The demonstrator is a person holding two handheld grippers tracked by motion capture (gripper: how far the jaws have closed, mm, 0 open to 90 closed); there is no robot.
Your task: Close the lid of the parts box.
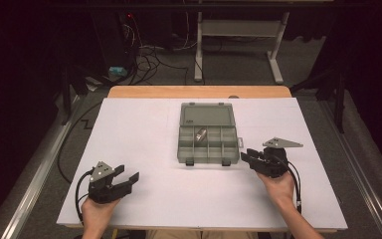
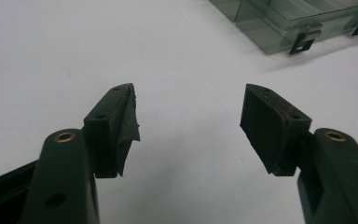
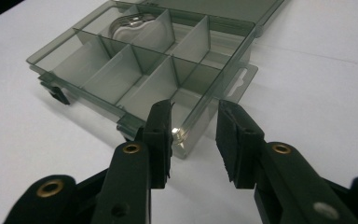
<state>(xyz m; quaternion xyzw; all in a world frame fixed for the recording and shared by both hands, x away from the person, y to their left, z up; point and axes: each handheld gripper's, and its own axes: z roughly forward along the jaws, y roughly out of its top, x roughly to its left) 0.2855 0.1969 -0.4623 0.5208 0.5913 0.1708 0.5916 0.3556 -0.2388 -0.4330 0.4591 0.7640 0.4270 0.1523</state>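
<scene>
A grey translucent compartment box (image 1: 208, 149) lies open at the middle of the white sheet, its lid (image 1: 207, 115) folded back flat. One small shiny metal piece (image 1: 200, 133) rests in a back compartment, seen also in the right gripper view as the metal piece (image 3: 130, 25). My right gripper (image 1: 245, 154) sits just right of the box's front right corner. In its own view the right gripper (image 3: 196, 126) has its jaws apart, with the corner of the box (image 3: 135, 60) just beyond the gap and the pads touching nothing. My left gripper (image 1: 128, 173) rests at the front left, wide open over bare sheet, as the left gripper (image 2: 189, 116) also shows.
The white sheet (image 1: 144, 134) covers most of a wooden table (image 1: 199, 91). Two dark latches (image 1: 189, 162) stick out at the box's front edge. Cables (image 1: 146, 59) and a desk frame (image 1: 198, 50) stand on the floor beyond the table.
</scene>
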